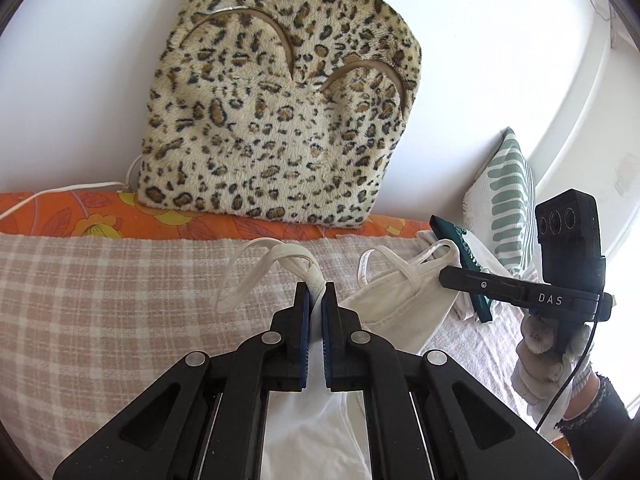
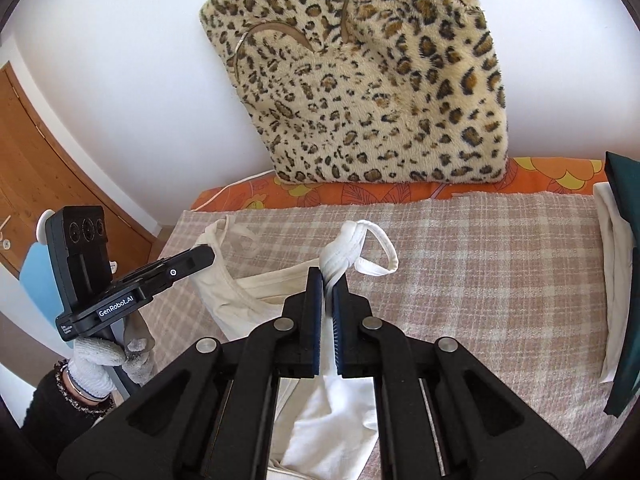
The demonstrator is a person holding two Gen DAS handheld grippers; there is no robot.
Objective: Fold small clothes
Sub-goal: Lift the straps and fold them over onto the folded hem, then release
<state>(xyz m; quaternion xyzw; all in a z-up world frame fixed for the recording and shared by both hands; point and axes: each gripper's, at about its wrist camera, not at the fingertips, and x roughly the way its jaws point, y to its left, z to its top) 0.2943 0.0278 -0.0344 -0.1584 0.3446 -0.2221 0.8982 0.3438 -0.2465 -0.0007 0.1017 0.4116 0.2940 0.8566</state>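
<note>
Jaws clamp white top (image 1: pixel 400 304) straps (both grippers).

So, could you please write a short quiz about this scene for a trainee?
1. True or false: both hand-held grippers grip the white top by its straps.
2. What stands against the wall? A) leopard cushion B) lamp C) mirror
3. What pattern has the blanket under the top?

Key: 1 true: the left hand-held gripper and the right hand-held gripper are each shut on a strap. 2 A. 3 checked.
</note>
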